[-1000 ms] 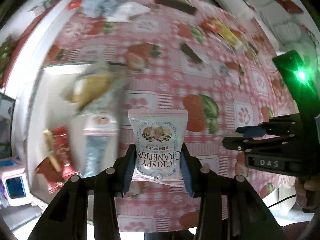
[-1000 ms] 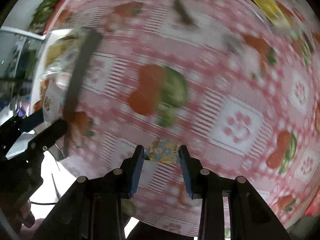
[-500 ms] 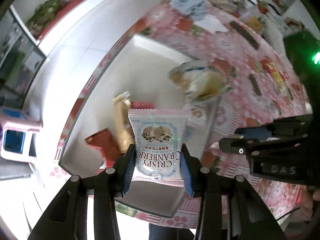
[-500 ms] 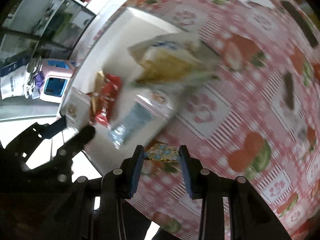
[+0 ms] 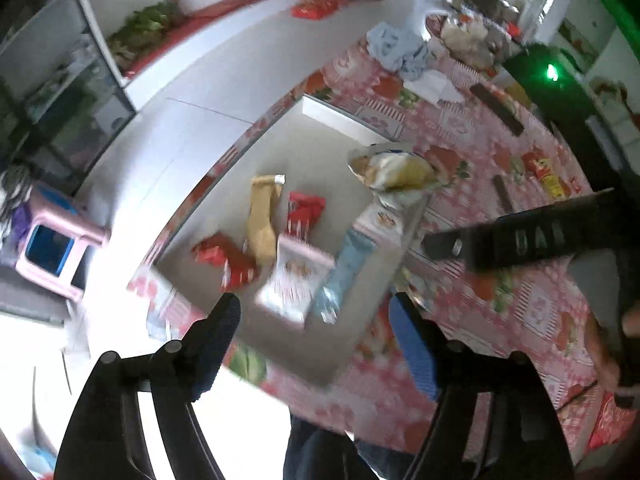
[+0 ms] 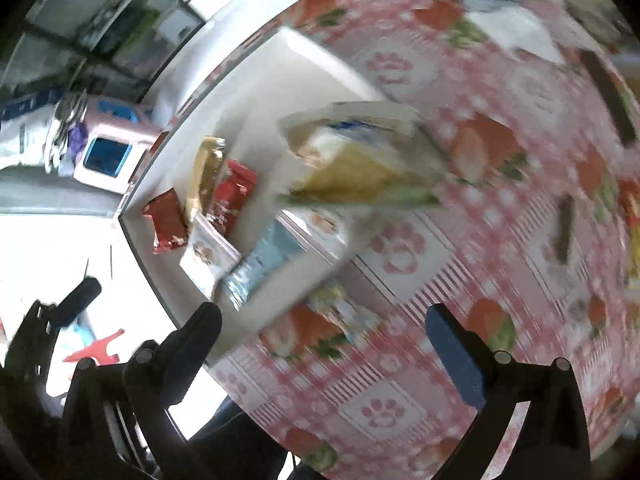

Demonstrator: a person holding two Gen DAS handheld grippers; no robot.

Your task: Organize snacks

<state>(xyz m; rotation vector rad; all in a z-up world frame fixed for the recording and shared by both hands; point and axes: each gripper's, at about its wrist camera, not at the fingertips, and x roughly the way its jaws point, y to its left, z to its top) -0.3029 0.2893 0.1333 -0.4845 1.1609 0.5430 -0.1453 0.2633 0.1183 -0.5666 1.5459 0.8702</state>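
1. White and shallow, the tray sits at the table's near-left corner and holds the sorted snacks: a white cranberry packet, a pale blue packet, red wrappers, a tan pouch and a large yellow-and-white bag leaning over the tray's far rim.
2. Your left gripper hangs above the tray's near edge with its jaws spread wide and nothing between them; the white cranberry packet lies in the tray just beyond its fingertips.
3. Your right gripper is also spread wide and empty, hovering over the pink strawberry-print tablecloth just beside the tray's right rim.
4. A small blue-and-yellow sweet wrapper lies on the cloth between the right gripper's fingers and the tray wall; blur hides whether it touches the tray.
5. Both grippers point downward and away from you, tilted towards the tray; in the left view, the right gripper's dark body crosses the right side.
6. Farther out on the cloth lie dark bars, yellow and red packets and a blue cloth.
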